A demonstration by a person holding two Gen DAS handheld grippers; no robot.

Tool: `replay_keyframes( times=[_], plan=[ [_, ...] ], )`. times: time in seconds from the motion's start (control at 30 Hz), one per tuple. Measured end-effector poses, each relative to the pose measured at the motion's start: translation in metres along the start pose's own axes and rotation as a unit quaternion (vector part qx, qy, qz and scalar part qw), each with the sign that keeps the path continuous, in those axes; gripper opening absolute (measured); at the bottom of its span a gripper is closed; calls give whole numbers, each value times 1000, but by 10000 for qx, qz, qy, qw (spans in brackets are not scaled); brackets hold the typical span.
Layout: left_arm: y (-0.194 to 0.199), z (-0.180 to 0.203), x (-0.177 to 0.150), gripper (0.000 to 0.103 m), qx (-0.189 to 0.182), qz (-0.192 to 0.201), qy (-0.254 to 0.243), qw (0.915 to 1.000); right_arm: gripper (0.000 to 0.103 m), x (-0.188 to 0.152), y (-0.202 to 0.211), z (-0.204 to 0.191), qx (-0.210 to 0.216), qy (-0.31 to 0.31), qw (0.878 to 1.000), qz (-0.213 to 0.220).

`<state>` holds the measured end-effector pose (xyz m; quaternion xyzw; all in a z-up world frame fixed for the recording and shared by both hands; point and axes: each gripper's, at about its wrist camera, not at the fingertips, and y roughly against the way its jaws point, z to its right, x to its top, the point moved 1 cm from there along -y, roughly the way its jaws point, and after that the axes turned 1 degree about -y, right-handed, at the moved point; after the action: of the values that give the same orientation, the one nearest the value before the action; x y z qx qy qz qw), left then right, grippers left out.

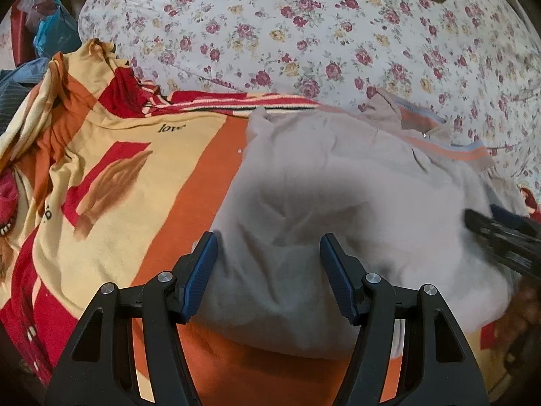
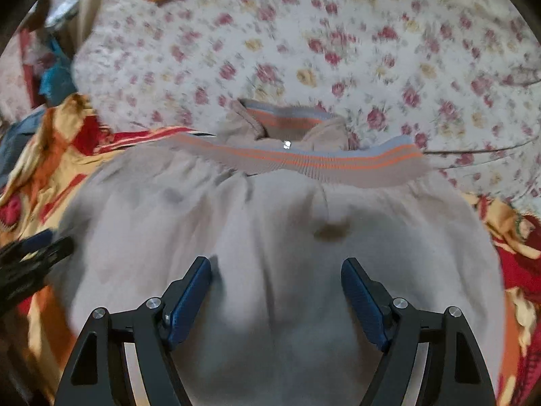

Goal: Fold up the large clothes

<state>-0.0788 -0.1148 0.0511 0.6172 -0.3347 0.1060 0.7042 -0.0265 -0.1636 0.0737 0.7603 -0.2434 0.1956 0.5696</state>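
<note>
A bed fills the left wrist view, covered far back by a floral sheet [image 1: 304, 34] and nearer by an orange, yellow and red blanket [image 1: 111, 155] printed with the word "love". On that blanket lies the pale grey jacket [image 1: 321, 196], bunched and partly folded, its ribbed hem with orange and blue stripes [image 1: 449, 150] at the far right. The left gripper [image 1: 268, 257] hangs just over the jacket's near-left edge, angled down at it, its blue pads spread with loose grey cloth lying between them; neither pad visibly presses the fabric. The jacket's bulk runs from this gripper away to the right, where the right gripper [image 1: 497, 233] enters at the edge as a dark blur.

The right wrist view is smeared, the same floral sheet [image 2: 338, 50] behind and the blanket [image 2: 50, 155] showing at both sides. The jacket [image 2: 270, 230] lies straight ahead, its long axis running left to right, with the striped ribbed hem [image 2: 321, 162] across the far side and a small metal zip pull or snap [image 2: 286, 144] glinting above it. The right gripper [image 2: 275, 291] sits over the middle of the near side, pointing steeply down, pads held wide apart over flat cloth and gripping nothing. The left gripper [image 2: 30, 257] shows at the left edge, near the jacket's left border. By my reading, each hand is nearest its own end of the near edge, ready to pinch it.
</note>
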Motion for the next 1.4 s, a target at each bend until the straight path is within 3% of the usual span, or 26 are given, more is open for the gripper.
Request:
replay_keyframes(
  times=[0.1,0.2,0.53,0.77,0.9,0.97,1.0,1.17,1.27,1.4],
  plan=[
    [-6,-5,5,63,152,-2,74,9999,78,14,-36,8,-342,-79,9990,-284],
    [-12,-11,6,63,58,-140,264,9995,78,22,-39,10,-417,-181,9984,-349],
    [-11,-12,5,63,-27,-91,362,9993,78,-13,39,26,-10,14,9995,-321],
    [-14,-15,3,63,-117,-128,448,9988,80,-35,60,49,-39,-47,9995,-299],
    [-14,-26,9,65,-696,-205,663,9952,81,-40,44,67,177,-592,9975,-356],
    [-15,-36,12,80,-1045,-263,907,9900,82,-44,42,69,200,-611,9973,-360],
    [-17,-40,14,83,-1206,-273,1052,9867,83,-45,41,69,196,-572,9975,-355],
    [-32,-39,22,83,-1182,-376,1182,9852,84,-40,47,66,313,-503,9978,-284],
    [-56,-34,29,83,-1134,-724,1065,9852,84,-37,48,67,428,-562,9971,-267],
    [-71,-29,39,90,-1368,-788,1112,9812,84,-33,50,70,492,-599,9967,-227]
  ],
)
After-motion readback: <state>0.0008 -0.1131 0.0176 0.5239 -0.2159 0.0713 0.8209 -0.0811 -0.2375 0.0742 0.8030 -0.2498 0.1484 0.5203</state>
